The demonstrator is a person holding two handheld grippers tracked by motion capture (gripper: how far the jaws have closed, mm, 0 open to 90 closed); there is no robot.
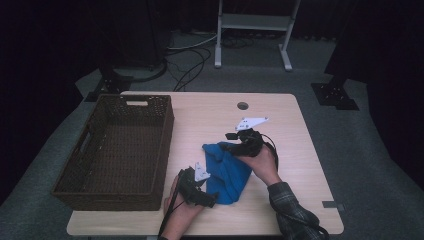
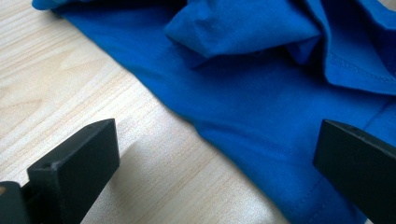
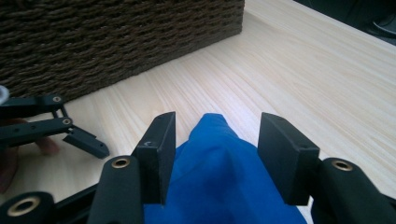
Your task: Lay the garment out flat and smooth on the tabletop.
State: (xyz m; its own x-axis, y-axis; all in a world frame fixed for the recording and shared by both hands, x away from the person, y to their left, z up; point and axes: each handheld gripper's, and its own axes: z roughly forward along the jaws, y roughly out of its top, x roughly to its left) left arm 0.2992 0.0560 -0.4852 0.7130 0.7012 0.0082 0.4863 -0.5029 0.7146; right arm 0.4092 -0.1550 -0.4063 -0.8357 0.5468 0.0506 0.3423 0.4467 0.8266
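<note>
The blue cloth (image 1: 227, 172) lay crumpled on the table (image 1: 295, 130), a little toward the person's edge from its middle, its folds bunched at the far end and a flatter, hemmed part spread toward the near edge; in the left gripper view its stitched seam (image 2: 359, 70) showed along one fold. The right gripper (image 1: 231, 145), at about twelve o'clock from the cloth's centre, stood with its jaws partly apart on either side of a raised peak of the fabric (image 3: 219, 154), the pads not visibly pressing it. The left gripper (image 1: 192, 172), at about nine o'clock, rested by the cloth's edge with its jaws wide apart, one over bare wood and one over the fabric, gripping nothing. A dark woven basket (image 1: 120, 150) stood well off at nine o'clock, beyond the left gripper, its wall close behind the right gripper's jaws in that gripper's own view. A round hole (image 1: 242, 106) lay in the tabletop at twelve o'clock.
</note>
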